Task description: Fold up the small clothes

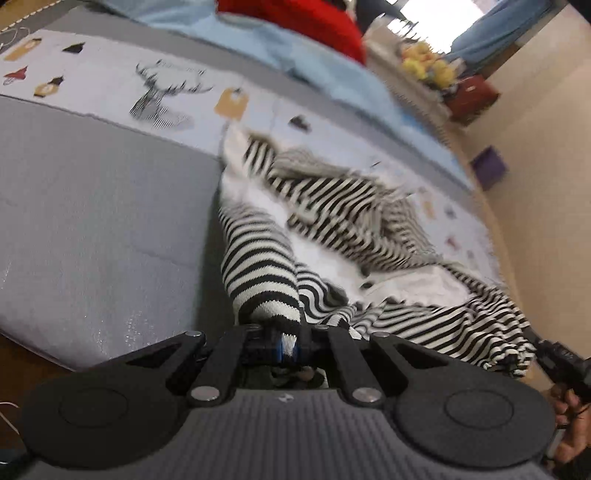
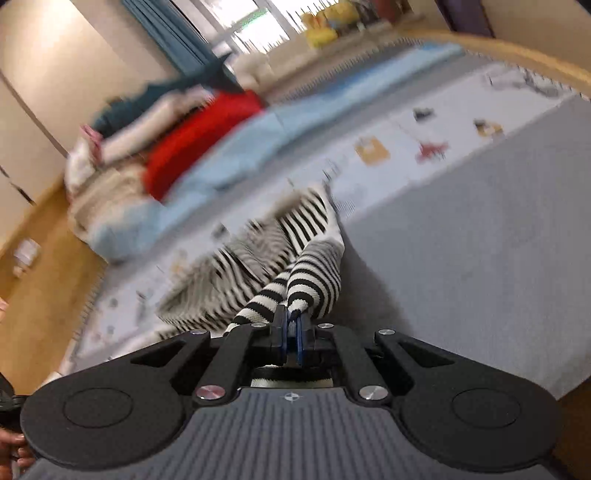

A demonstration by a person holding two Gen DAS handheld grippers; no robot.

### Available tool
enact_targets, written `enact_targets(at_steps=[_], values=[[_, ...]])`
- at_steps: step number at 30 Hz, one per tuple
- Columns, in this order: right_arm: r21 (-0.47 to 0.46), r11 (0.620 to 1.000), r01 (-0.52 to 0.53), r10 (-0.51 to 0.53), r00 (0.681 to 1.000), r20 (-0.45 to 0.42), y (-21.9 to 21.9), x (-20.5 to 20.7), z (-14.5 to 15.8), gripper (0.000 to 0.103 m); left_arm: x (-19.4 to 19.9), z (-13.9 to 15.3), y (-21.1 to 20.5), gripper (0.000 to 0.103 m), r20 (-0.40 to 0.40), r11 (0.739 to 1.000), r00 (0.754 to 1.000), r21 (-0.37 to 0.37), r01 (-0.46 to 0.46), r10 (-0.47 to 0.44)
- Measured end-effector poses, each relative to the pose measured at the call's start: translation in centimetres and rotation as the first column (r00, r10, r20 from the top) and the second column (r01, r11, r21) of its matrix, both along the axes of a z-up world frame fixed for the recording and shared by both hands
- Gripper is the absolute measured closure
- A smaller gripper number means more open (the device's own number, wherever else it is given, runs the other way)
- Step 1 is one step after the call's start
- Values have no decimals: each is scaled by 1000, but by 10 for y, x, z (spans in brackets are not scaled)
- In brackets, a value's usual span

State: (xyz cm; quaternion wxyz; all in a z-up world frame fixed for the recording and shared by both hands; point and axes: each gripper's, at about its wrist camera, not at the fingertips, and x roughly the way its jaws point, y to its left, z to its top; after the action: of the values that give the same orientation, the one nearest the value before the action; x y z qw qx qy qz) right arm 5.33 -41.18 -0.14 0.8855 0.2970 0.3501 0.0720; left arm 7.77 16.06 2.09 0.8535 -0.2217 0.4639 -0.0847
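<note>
A black-and-white striped garment point(image 1: 332, 206) lies rumpled on a grey mat point(image 1: 92, 206), partly lifted off it. My left gripper point(image 1: 286, 345) is shut on one striped edge, which rises in a taut fold to its jaws. In the right wrist view the same striped garment point(image 2: 280, 258) trails away over the grey mat point(image 2: 461, 240), and my right gripper point(image 2: 291, 332) is shut on another striped edge of it. The other gripper point(image 1: 561, 363) shows at the left view's right edge with a hand point(image 1: 572, 424) below it. Both views are blurred.
A light blue blanket point(image 1: 314, 66) with a red cloth point(image 1: 295, 22) lies beyond a pale printed sheet point(image 1: 110, 81). The red cloth point(image 2: 199, 144) and a heap of other clothes point(image 2: 110, 158) sit at the far left. Wooden floor point(image 2: 44, 288) borders the mat. A purple box point(image 1: 489, 166) stands on the floor.
</note>
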Motion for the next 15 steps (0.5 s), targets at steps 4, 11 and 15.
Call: enact_targets(at_steps=[4,11,15], values=[[27,1000,-9,7,996,87,-13,-33,32,100,-25,29,5,98,54,999,998,-36,29,-27],[48,999,16,-22,993,115,-26,-61,43,100,-12,13,12,98,33,996,999,-90,-18,21],[27,999,48,-49,998,44,-26,-29,23,100,31,-6,23,98,1,992,997,-97,-76,77]])
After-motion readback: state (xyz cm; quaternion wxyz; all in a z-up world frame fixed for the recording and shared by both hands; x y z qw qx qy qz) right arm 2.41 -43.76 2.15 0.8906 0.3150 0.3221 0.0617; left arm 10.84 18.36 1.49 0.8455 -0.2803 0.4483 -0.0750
